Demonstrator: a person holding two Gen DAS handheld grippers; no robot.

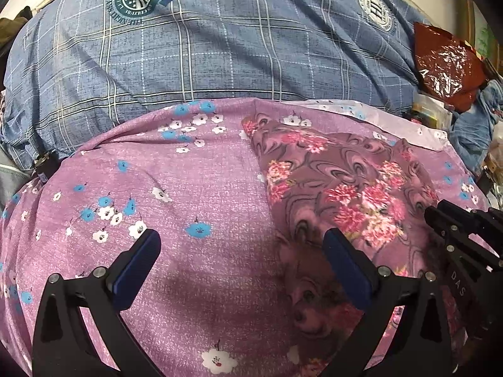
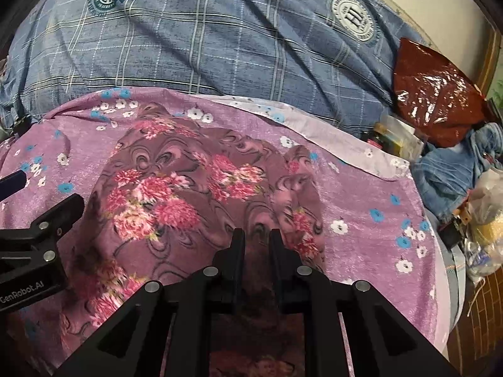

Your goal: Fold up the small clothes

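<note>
— On the far left, what do you see?

— The left gripper (image 1: 242, 245), jaws spread wide, blue pads bare, nothing between them. It hovers over the purple sheet (image 1: 195, 194) with small blue and white blossoms.

— And under that sheet?

— A blue checked cover (image 2: 220, 40) with round crests lies behind it (a bed, by the look of it).

— Where is the garment?

— Toward the middle and right: a mauve cloth (image 2: 195, 182) with pink flowers lies rumpled on the sheet, partly bunched, its near edge running under the right gripper.

— That gripper's state?

— The right gripper (image 2: 257, 238) has its jaws narrow, a slim gap left. They sit low over the near part of the cloth; whether a fold is pinched there I cannot tell, since the gap is dark. In the left wrist view its tip lies at the cloth's right edge.

— Further right?

— A shiny red bag (image 2: 437, 91), blue denim (image 2: 456, 163) and clutter beside the bed.
</note>
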